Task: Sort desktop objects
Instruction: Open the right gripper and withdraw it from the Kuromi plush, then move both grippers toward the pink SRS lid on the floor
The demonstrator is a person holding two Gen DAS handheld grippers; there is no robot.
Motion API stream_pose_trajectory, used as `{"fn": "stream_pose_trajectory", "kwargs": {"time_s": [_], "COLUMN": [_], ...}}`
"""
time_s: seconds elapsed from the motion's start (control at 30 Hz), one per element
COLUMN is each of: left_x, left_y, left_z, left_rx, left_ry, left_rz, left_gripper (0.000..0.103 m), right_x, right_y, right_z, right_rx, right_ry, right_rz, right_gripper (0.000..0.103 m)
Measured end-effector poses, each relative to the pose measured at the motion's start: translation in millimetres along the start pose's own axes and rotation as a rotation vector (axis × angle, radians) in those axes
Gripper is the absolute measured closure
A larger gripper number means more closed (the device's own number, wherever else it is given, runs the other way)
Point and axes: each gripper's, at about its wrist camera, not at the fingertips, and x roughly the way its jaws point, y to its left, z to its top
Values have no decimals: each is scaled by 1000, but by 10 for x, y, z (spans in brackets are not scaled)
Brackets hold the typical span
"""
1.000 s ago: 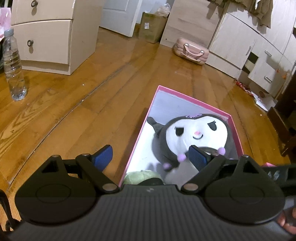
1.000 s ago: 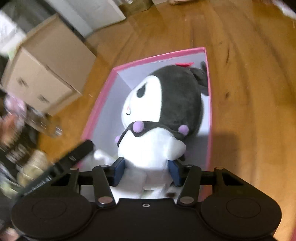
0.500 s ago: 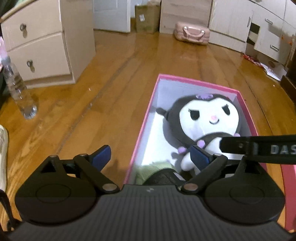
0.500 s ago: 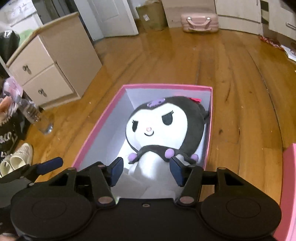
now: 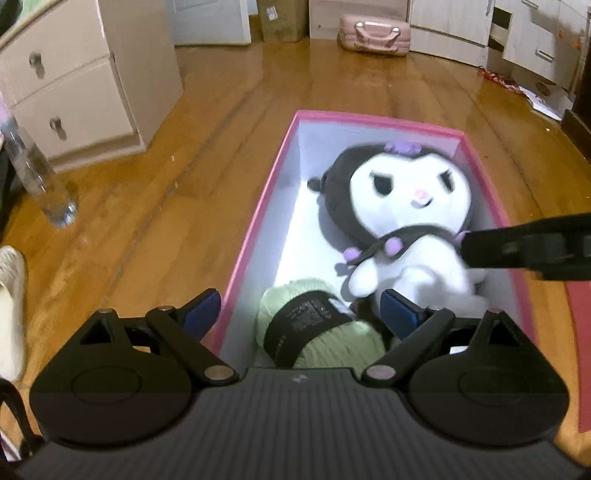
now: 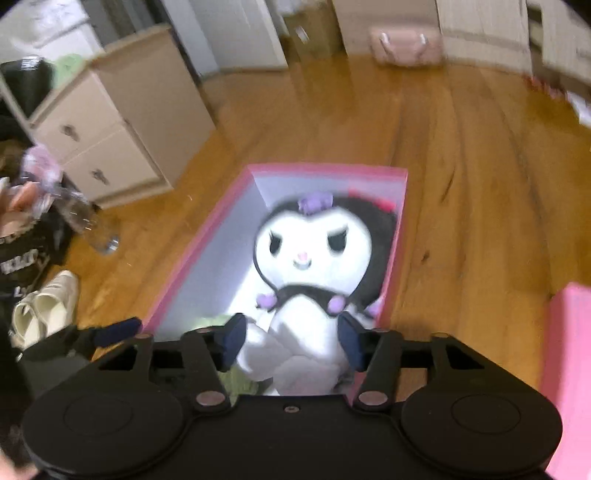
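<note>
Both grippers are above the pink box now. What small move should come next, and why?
Probably lift the right gripper clear of the pink box: its jaws stand open, and the plush toy already lies inside beside the green yarn, so nothing is held.

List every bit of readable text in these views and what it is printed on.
None reads clearly.
Black band on the green yarn: small white print, too small to read.
Black bag at the left edge of the right view: large pale letters, blurred and cut off.
Cardboard box by the far wall: white label, unreadable.
</note>
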Motion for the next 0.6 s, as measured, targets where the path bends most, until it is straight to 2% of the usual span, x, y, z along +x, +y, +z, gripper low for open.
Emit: {"fn": "stream_pose_trajectory", "kwargs": {"time_s": [0.03,0.13,0.2,0.27,0.4,0.53,0.6], "left_x": [-112,-424,-632,-730,-847,-949,-892], "left_y": [-31,-238,-380,-614,-1160,-1717,-1932], "left_z": [53,232,352,456,560,431,324], "left_rx": [16,65,98,145,264,495,545], "left_ry": [-8,-38,-58,-54,27,90,142], "left_rz": [-20,-74,-110,-126,-184,-184,-164], "left_gripper": [9,9,8,8,7,3,3], "right_x": [-181,-677,-961,-1154,-1393,-1479,-1467], "right_y": [2,-85,-203,-354,-720,-1110,-1290], "right_z": [10,16,-3,-44,-179,-337,-414], "right_rx": [-26,-72,-76,-61,-13,82,130], "right_ry": [-23,-103,-139,-140,-127,-119,-101], "right_rz": [-25,-110,-144,-163,-167,-163,-159], "right_gripper": [29,20,19,19,18,16,16]}}
